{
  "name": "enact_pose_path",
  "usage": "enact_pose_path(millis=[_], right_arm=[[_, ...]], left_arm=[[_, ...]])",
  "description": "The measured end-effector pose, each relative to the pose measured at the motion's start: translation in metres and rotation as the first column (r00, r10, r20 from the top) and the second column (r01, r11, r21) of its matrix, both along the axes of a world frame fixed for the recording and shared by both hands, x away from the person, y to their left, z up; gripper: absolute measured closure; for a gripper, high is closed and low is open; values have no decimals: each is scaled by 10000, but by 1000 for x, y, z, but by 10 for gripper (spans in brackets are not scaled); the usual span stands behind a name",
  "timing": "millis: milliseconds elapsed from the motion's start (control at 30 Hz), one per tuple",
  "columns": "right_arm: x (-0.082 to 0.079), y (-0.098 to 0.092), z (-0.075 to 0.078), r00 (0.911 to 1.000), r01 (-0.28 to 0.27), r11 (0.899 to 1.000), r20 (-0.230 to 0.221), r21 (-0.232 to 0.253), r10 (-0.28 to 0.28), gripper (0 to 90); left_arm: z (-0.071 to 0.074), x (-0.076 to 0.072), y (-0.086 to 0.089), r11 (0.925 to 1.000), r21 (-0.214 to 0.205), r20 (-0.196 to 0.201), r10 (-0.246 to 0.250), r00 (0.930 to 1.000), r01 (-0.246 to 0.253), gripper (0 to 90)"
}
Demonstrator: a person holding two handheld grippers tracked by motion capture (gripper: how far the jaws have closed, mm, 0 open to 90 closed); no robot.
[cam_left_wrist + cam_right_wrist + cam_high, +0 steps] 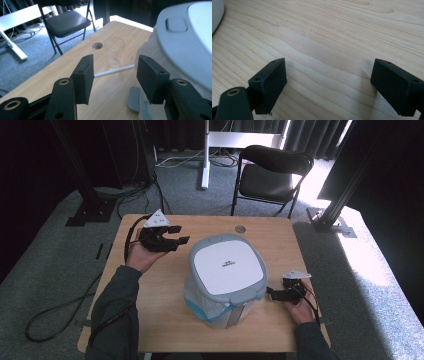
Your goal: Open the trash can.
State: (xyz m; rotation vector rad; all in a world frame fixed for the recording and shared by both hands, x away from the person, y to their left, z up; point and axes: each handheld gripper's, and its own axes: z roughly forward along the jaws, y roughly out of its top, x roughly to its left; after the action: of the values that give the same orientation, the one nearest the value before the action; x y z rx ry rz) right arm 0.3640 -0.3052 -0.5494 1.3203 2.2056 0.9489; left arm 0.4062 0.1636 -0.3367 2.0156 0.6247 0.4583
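A grey bin with a white lid (227, 270) and a plastic liner stands in the middle of the wooden table (155, 300). My left gripper (181, 233) is held up left of the bin, jaws open and holding nothing. In the left gripper view the left gripper (116, 75) points past the bin (180, 45) at a clear plastic cup (114, 51) and a white straw (113, 70) lying on the table. My right gripper (271, 293) rests low by the bin's right side. In its own view the right gripper (329, 82) stands open over bare wood.
A round cable hole (240, 228) sits near the table's far edge. A black folding chair (272, 172) stands beyond the table, with stand legs and cables on the floor. A grey foot pedal (133, 98) juts from the bin's base.
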Motion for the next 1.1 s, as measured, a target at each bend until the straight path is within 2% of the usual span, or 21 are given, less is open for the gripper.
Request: enact_pose_path(millis=[200,567,733,1100], right_arm=[[0,0,0,10000,0,10000,-1,1,0,125],[0,0,0,10000,-1,10000,-1,1,1,125],[0,0,0,10000,-1,10000,-1,1,1,125],[0,0,0,10000,-1,10000,0,0,1,124]], left_arm=[[13,-1,-7,9994,-35,112,-349,9993,349,478],[26,-2,-27,9963,-28,218,-853,9961,853,478],[29,-3,-37,9942,-160,205,-1060,9942,1063,479],[30,-5,-55,9886,-50,164,-1503,9885,1504,478]])
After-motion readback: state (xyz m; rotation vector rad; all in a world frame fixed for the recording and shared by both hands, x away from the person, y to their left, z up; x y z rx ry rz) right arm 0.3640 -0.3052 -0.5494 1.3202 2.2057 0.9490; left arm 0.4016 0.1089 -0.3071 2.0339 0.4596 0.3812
